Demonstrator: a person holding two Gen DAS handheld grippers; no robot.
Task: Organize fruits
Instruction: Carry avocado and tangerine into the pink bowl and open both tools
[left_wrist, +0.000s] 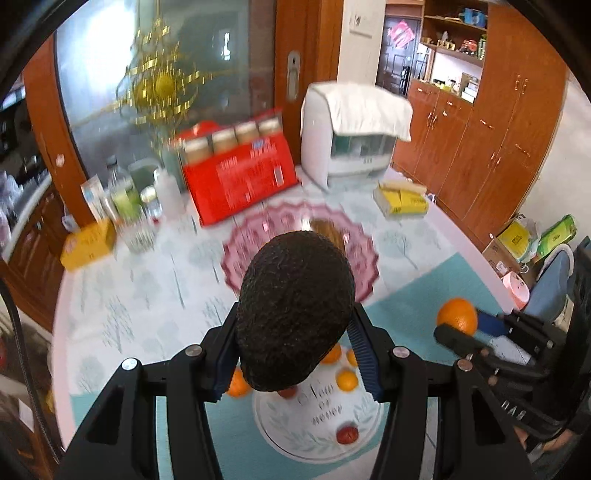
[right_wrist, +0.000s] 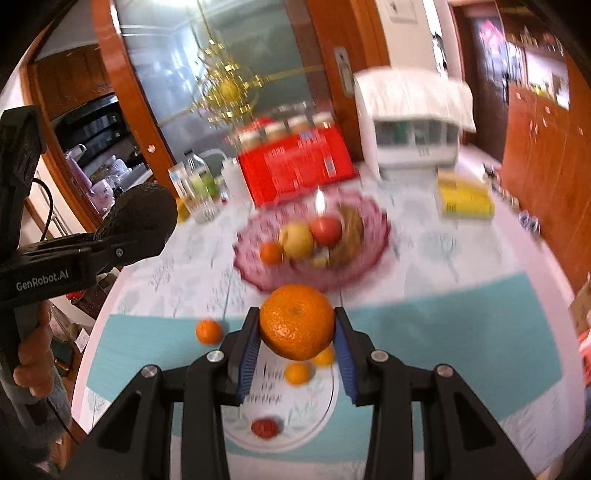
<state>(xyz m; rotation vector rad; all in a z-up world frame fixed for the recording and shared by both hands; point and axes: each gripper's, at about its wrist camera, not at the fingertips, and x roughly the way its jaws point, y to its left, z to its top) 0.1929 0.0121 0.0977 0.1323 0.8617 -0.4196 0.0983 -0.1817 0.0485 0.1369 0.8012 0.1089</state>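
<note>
Avocado (left_wrist: 293, 310) sits clamped in your left gripper (left_wrist: 295, 354), orange (right_wrist: 297, 326) in your right gripper (right_wrist: 297, 343), both held above the white plate (right_wrist: 321, 402) on the desk (right_wrist: 461, 317). Your pink fruit bowl (right_wrist: 258, 280) lies beyond.

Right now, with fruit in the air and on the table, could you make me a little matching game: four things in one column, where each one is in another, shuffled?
Things:
1. avocado
2. big orange
3. apple
4. red berry

Places:
A. in the pink bowl
B. on the white plate
C. clamped in the left gripper
D. clamped in the right gripper

Pairs: 1-C, 2-D, 3-A, 4-B
</note>
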